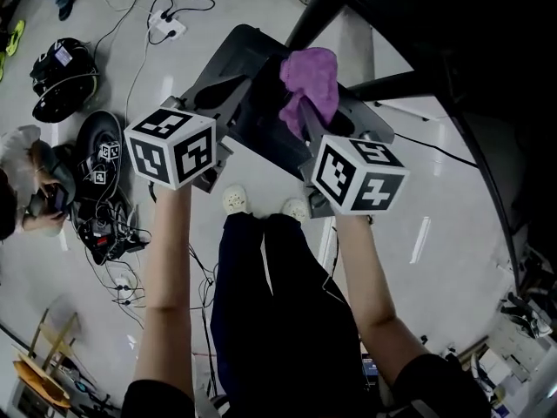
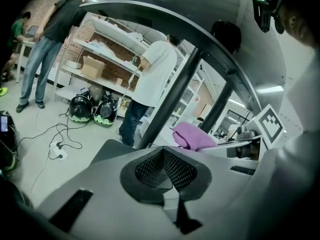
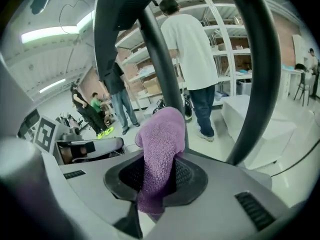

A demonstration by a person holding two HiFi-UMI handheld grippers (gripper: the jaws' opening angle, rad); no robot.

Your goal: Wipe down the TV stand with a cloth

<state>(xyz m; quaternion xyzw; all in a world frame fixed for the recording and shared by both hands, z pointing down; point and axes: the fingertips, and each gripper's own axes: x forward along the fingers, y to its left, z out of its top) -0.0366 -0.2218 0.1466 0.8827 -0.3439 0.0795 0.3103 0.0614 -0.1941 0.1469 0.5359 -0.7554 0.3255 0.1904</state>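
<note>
My right gripper [image 3: 156,181] is pinching a purple cloth [image 3: 161,141]. The cloth bunches up above the jaws, and a short tail hangs below them. In the head view the cloth [image 1: 312,78] is raised just beside a slanted black leg of the TV stand [image 1: 318,9]; I can't tell whether they touch. My left gripper [image 2: 167,170] has its jaws pressed together on nothing and sits beside the right one, near the same leg [image 2: 172,106]. People stand by shelves [image 2: 107,51] behind.
</note>
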